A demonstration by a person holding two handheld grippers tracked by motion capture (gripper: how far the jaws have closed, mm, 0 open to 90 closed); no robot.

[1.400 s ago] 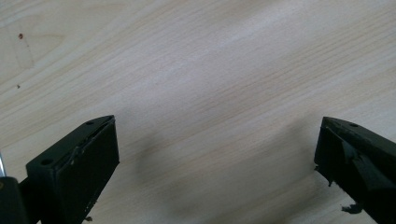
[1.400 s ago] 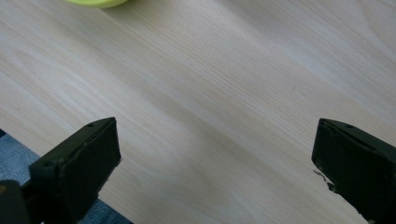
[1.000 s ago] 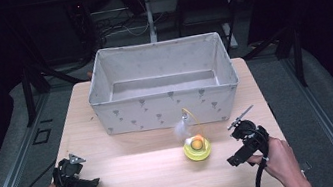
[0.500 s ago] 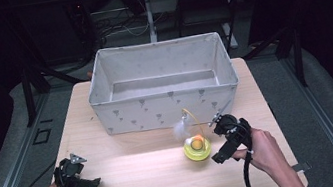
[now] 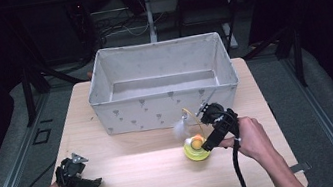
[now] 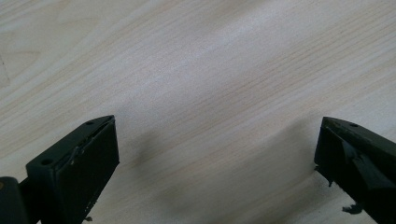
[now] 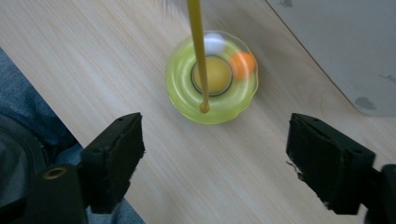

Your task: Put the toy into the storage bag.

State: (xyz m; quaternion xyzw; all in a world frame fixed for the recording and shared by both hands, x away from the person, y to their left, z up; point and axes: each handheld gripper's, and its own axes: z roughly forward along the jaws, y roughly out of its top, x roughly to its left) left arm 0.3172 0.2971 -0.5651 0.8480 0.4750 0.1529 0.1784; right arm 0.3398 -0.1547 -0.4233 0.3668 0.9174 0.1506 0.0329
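The right hand-held gripper [image 7: 215,154] hangs just above the toy [image 7: 211,79], and its two black jaws stand wide apart with nothing between them. The toy sits on the surface [image 7: 187,182] right in front of those jaws. It is a round yellow-green ring with an orange ball [image 7: 243,64] and a white ball [image 7: 215,43] inside its track. A thin yellow stick [image 7: 196,51] rises from the middle of the ring (it has a fluffy white feather [image 5: 180,129] at its far end, seen from the high view).

In the high view the right hand-held gripper [image 5: 211,139] is touching or almost touching the toy [image 5: 196,148]; I cannot tell which. The toy lies close to the front wall of the big grey box [image 5: 167,111].

I think the job now is to grab the toy. To do that well, the jaws should come down with one on each side of the ring, not on the stick. The stick is bendy and could slip or tip the toy over. The ring looks smooth, so a slow, even squeeze low on its sides seems best. The box wall is near, so the jaw on that side needs care not to bump it.

The left hand-held gripper [image 6: 215,186] waits well apart, near the front left corner of the surface [image 6: 196,70]. Its jaws are wide apart too, over bare wood.
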